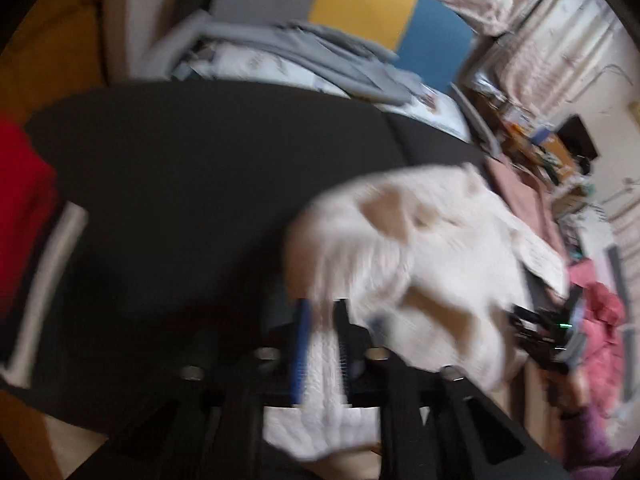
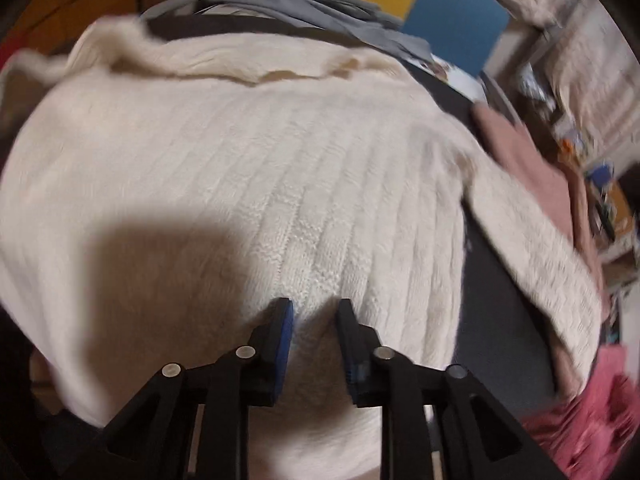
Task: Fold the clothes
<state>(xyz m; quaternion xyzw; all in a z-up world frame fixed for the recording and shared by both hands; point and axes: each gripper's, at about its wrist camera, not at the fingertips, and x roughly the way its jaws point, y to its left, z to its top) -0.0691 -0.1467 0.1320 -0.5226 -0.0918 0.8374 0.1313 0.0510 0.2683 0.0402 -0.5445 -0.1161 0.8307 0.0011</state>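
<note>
Between both claws' fingers sits the cream sweater [image 2: 248,168].

My left wrist camera looks forward along my left jaws from just above the dark table [image 1: 168,184], tilted so the room slants, with the cream sweater [image 1: 420,248] close ahead and my right gripper [image 1: 548,332] small at the far right edge. My right wrist camera sits much nearer, looking down along its own jaws so the sweater [image 2: 248,168] fills most of the view and only a strip of table [image 2: 496,320] shows. Both face the same way and share the sweater, the grey bedding [image 1: 340,60] [image 2: 320,8], the yellow-and-blue wall panels [image 1: 384,12] [image 2: 452,12] and the pink cloth [image 1: 604,320] [image 2: 592,420] at right.
</note>
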